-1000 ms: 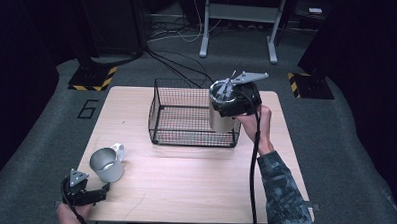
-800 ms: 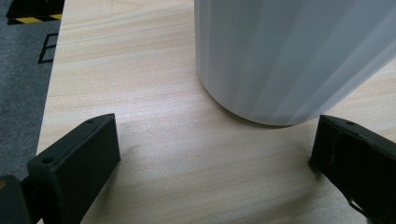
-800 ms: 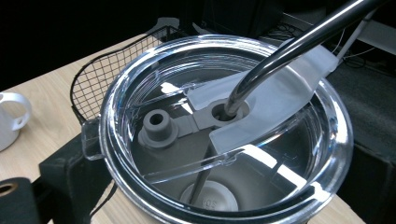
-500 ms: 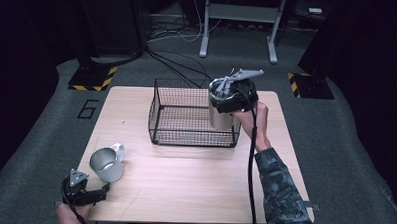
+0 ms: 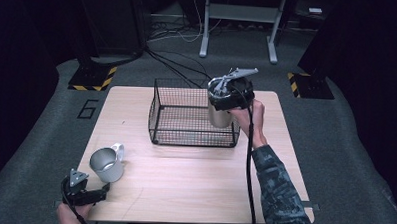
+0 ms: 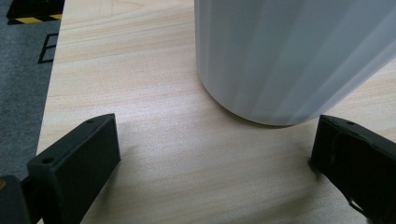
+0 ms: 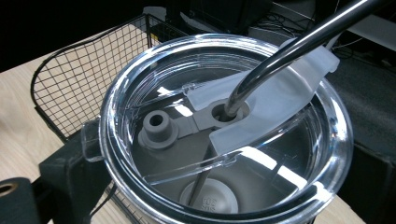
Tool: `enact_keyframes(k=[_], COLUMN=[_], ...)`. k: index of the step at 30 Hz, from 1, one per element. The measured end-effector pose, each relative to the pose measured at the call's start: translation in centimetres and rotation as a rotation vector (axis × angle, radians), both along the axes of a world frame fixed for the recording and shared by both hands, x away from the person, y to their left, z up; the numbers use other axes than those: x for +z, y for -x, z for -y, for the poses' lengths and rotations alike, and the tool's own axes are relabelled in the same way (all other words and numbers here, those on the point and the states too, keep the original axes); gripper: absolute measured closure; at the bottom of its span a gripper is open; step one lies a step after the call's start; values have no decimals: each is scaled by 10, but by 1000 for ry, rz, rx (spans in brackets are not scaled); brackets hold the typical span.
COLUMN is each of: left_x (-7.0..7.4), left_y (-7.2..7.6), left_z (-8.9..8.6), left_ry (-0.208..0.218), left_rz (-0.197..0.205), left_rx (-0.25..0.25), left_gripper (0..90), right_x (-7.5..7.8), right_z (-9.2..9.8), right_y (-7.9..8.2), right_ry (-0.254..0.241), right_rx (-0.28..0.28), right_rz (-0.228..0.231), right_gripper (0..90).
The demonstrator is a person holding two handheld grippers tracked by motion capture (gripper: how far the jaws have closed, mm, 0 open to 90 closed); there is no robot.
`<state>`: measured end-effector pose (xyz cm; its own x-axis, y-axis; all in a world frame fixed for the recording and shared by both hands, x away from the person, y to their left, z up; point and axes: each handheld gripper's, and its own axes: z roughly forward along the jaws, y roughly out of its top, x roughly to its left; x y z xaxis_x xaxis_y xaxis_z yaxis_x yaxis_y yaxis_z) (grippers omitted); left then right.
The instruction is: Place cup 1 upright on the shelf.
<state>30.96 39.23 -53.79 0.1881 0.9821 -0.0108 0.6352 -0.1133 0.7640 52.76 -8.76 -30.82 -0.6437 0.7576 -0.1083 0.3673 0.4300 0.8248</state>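
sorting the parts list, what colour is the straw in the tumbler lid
Shiny silver metal, clearest in the right gripper view, where the straw passes through the clear lid.

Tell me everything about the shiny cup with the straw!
The tumbler looks like brushed steel, tall and upright. A clear plastic lid with a grey stopper caps it, and a metal straw pokes through its hole. The right gripper holds it near the top, jaws shut on it, at the right end of the wire basket. Whether it hangs above or inside can't be told.
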Motion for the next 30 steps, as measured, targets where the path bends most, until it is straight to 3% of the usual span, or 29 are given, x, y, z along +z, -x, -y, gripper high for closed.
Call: enact_keyframes(k=[16, 30], left_x=[0, 0], left_y=[0, 0], left_z=[0, 0], left_ry=[-3, 0], left_rz=[0, 0], left_rx=[0, 0], left_gripper=[9, 9], right_x=[-20, -35], right_z=[-1, -11], right_y=[-25, -35], right_ry=[-20, -22], right_rx=[-26, -42], right_rz=[-46, -94], right_gripper=[33, 33])
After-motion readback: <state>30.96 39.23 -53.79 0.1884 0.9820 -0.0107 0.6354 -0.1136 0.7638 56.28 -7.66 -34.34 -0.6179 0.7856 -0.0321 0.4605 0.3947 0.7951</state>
